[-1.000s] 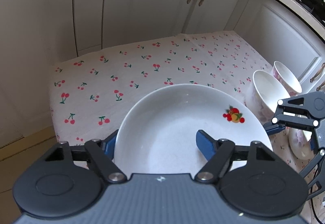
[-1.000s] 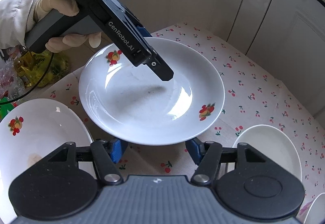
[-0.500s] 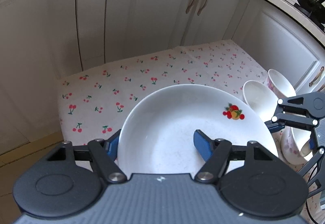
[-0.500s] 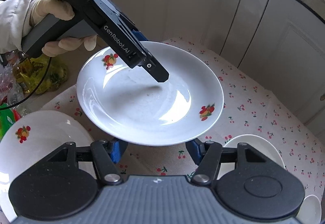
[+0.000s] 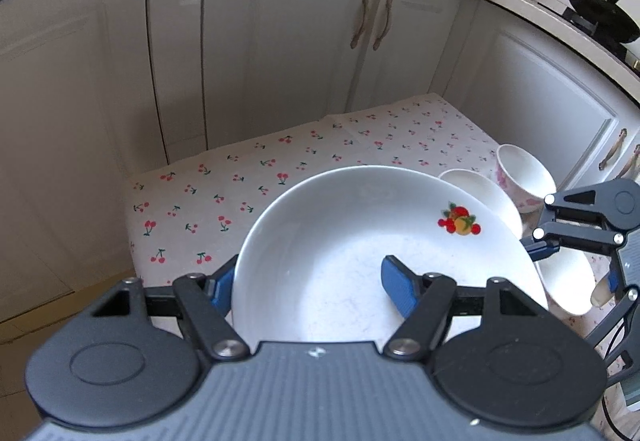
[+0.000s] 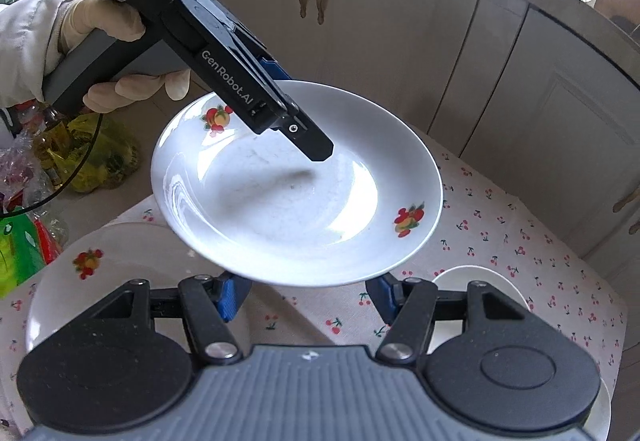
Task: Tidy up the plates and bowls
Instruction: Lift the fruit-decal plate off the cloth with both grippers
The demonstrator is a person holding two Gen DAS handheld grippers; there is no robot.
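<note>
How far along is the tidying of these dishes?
Early, it seems. Done: nothing looks stacked yet; a second fruit plate and the bowls stand singly on the cherry cloth. In hand: the left claw grips the lifted plate by its rim, clear of the cloth, with the right claw under its near edge. Left: setting it down, probably on the other plate, then gathering the bowls.

The plate (image 6: 296,197) looks like glossy glazed ceramic, the cherry-print tablecloth (image 5: 240,197) matt woven cloth, and the cabinet doors (image 5: 288,53) smooth satin-painted panels.
</note>
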